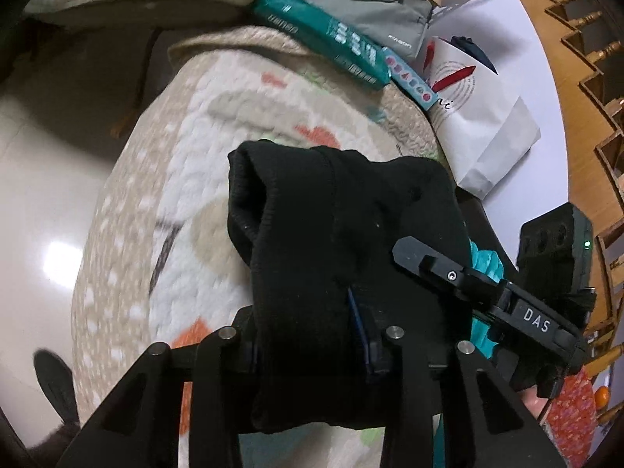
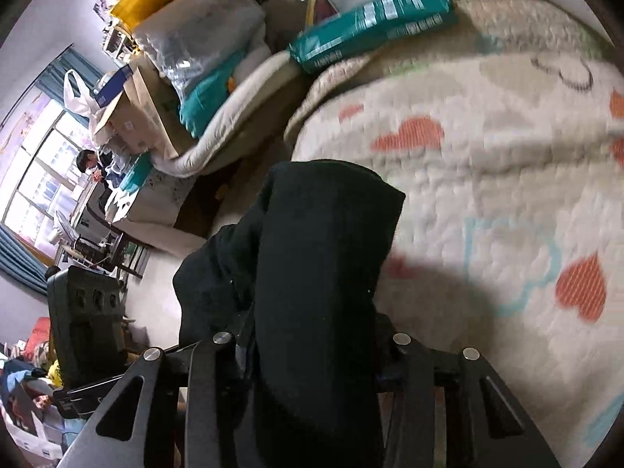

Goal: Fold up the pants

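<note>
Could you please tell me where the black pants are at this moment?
The black pants are bunched in both tongs, draped over the left tongs and the right tongs, above the patterned quilt.

Left tool (image 1: 312,351) and right tool (image 2: 312,355), both clamped.

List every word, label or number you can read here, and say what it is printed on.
"DAS": white letters on the right claw body.
Grey pouch: small white logo, too small to read.
Teal package: white print, blurred.
White paper bag: ring of print, unreadable.
</note>
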Motion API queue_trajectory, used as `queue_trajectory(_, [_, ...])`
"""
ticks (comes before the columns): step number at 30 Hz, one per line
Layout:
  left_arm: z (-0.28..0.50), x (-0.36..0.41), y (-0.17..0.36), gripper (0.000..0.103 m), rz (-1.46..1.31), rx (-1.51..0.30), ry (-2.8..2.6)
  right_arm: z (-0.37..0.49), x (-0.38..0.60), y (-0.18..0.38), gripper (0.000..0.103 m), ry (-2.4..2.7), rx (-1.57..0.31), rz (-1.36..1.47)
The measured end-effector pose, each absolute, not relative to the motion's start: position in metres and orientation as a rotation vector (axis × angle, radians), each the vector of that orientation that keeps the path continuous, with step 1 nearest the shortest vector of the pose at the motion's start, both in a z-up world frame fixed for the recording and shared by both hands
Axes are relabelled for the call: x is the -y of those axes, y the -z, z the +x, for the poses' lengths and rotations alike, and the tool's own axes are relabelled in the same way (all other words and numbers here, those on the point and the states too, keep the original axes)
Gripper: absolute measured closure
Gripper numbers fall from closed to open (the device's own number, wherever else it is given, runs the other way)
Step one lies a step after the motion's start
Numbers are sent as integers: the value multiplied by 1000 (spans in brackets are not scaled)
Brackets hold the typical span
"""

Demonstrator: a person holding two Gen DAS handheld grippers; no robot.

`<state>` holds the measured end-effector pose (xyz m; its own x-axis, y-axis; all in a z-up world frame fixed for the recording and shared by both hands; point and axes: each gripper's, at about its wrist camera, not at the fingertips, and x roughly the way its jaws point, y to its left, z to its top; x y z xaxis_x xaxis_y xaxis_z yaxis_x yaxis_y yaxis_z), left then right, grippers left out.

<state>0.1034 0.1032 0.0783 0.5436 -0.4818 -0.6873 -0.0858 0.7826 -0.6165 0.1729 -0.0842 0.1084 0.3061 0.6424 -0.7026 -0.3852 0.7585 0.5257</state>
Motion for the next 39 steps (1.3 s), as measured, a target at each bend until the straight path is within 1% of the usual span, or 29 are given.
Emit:
queue_trajectory(3, [131,-103,-89,68,-631,-979,258,195,83,-121,59,-672,-1027,262])
queue_trajectory(7, [165,-106,-93,68,-598,-967,246,222,77,-122,59,-644,-1020,274])
queue_trajectory(15, [220,-121,-65,69,-657,-997,227,271,60,-100,59,-587,-1039,257])
queue_trajectory(23, [237,-124,-38,68,-655,-1053,183,290,57,-64,59,-553,-1086,277])
queue_trajectory(27, [238,-127,-33,62,-676,-1065,170,293,60,-57,58,-549,-1092,269])
queue_trajectory(28, [237,-128,-32,58,-682,-1070,163,293,60,-57,57,-548,-1092,261])
queue_trajectory(29, [236,-130,-31,57,-697,-1076,157,293,60,-55,56,-546,-1094,252])
queue_trajectory(31, [234,-134,-26,55,-743,-1090,156,293,62,-49,46,-526,-1104,254])
queue_trajectory(33, [231,-137,-23,52,-785,-1108,145,290,69,-46,41,-500,-1109,279])
queue_trajectory(37, [221,-140,-30,51,-784,-1114,107,274,84,-51,38,-497,-1099,337])
queue_trajectory(39, [216,-144,-44,51,-762,-1076,89,263,90,-60,38,-476,-1057,322])
